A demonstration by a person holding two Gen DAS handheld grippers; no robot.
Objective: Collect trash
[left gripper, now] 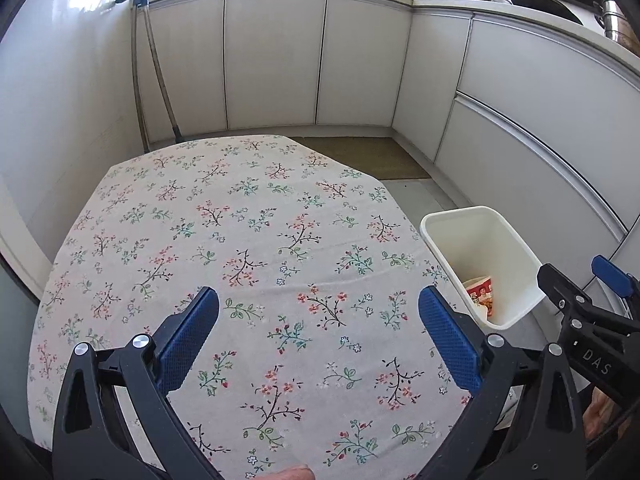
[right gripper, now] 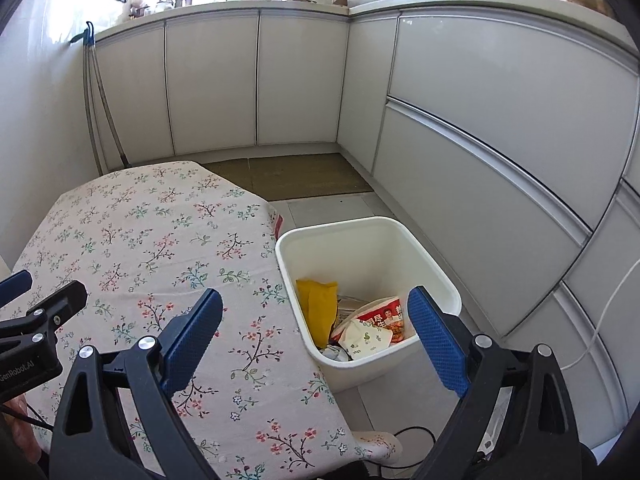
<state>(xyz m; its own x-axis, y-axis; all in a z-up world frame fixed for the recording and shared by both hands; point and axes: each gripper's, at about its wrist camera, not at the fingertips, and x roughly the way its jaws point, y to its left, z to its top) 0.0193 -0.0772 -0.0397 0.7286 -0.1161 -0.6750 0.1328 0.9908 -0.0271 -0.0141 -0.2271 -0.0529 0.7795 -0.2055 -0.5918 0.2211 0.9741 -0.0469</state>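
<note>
Your left gripper (left gripper: 319,330) hangs over the near half of the bench (left gripper: 248,216), its blue pads spread wide with only the flowered cloth between them. Your right gripper (right gripper: 316,336) is also spread wide and holds nothing; one pad is over the bench's right edge, the other over the near rim of the white bin (right gripper: 432,264). The bin stands on the floor just beside that right edge, and the trash lies inside it: a yellow packet (right gripper: 318,308), a red noodle cup (right gripper: 386,314) and a crumpled white wrapper (right gripper: 366,340). White cabinets (right gripper: 480,128) curve round the far and right sides, close to the bin, leaving a narrow strip of floor. A brown mat (right gripper: 296,176) lies beyond the bench's far edge, and two long handles (left gripper: 148,80) lean in the far left corner.
</note>
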